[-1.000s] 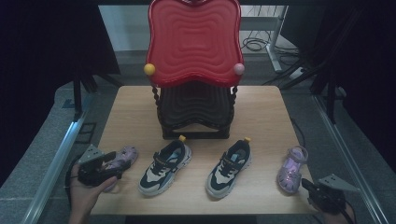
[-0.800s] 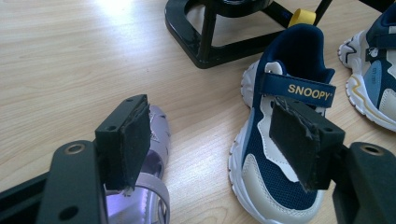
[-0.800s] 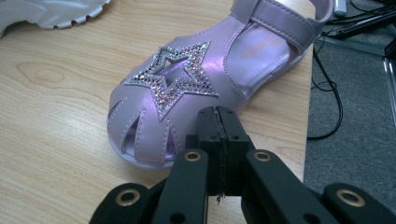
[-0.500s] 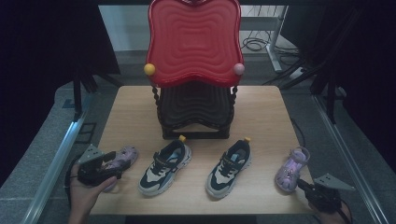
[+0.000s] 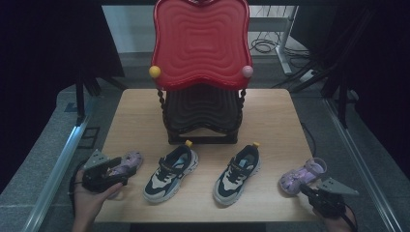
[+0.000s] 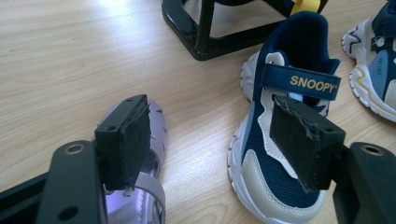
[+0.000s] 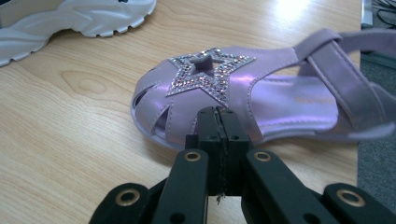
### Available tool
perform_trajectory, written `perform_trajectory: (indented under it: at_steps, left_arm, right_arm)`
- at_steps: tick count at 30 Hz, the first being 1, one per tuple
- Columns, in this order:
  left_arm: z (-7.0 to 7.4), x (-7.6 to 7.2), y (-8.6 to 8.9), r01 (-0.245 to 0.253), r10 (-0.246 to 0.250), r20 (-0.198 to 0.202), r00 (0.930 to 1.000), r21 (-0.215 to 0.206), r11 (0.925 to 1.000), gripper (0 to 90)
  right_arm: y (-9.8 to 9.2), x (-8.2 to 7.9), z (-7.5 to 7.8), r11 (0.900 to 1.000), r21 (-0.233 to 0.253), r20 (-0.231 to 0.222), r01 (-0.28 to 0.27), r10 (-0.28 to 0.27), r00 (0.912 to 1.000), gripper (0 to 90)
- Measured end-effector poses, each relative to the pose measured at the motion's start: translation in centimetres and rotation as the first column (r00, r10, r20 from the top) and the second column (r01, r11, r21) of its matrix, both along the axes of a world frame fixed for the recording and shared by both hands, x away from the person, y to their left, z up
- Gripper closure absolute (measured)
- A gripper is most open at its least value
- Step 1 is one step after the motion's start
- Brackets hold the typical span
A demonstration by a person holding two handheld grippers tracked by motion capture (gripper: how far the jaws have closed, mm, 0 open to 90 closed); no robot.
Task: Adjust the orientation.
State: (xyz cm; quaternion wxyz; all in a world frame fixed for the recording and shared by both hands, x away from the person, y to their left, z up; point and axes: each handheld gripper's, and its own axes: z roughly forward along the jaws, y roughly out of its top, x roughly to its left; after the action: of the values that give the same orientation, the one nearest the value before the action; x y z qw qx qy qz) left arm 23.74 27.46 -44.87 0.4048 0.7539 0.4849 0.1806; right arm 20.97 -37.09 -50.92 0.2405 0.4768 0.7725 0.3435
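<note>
Light wooden table (image 5: 145, 116) carries a red-and-black plastic shoe rack (image 5: 200, 72) at the back and four shoes in a row along the front edge; the two navy-and-white sneakers (image 5: 170, 173) sit in the middle, a lilac sandal at each end; judged step: approach for pickup of the sandals, nothing lifted

Left gripper (image 6: 212, 140) is wide open, empty; its left pad hangs over the left lilac strappy sandal (image 6: 149, 163), right pad over the Snoopy sneaker (image 6: 280, 140), so it straddles the gap; next move likely needs a shift toward the sandal before closing

Right gripper (image 7: 218, 122) has jaws pressed together, holding nothing, tips at the near side edge of the right lilac star-studded sandal (image 7: 252, 93); it must open first; that sandal lies flat at the table's right front corner, long axis diagonal, heel strap toward the right edge, toe toward the front
</note>
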Motion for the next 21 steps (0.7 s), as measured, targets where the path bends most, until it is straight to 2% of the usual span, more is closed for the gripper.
perform_trajectory:
  at_steps: [9,19,21]
  left_arm:
    - [0.6,-0.4,0.5,-0.01,0.01,0.019,0.9998,-0.004,0.9999,29.5]
    - [0.3,-0.2,0.1,0.002,-0.002,0.006,1.0,-0.003,1.0,29.5]
    - [0.3,-0.2,0.0,0.005,-0.005,0.004,1.0,-0.001,1.0,29.5]
  right_arm:
    - [1.4,0.6,0.0,1.0,-0.019,0.01,0.005,-0.005,0.9999,89.9]
    - [3.7,1.7,0.1,0.996,-0.087,0.02,0.0,0.002,0.9998,90.0]
    - [4.3,2.0,0.1,0.993,-0.115,0.021,0.007,-0.004,0.9998,90.0]
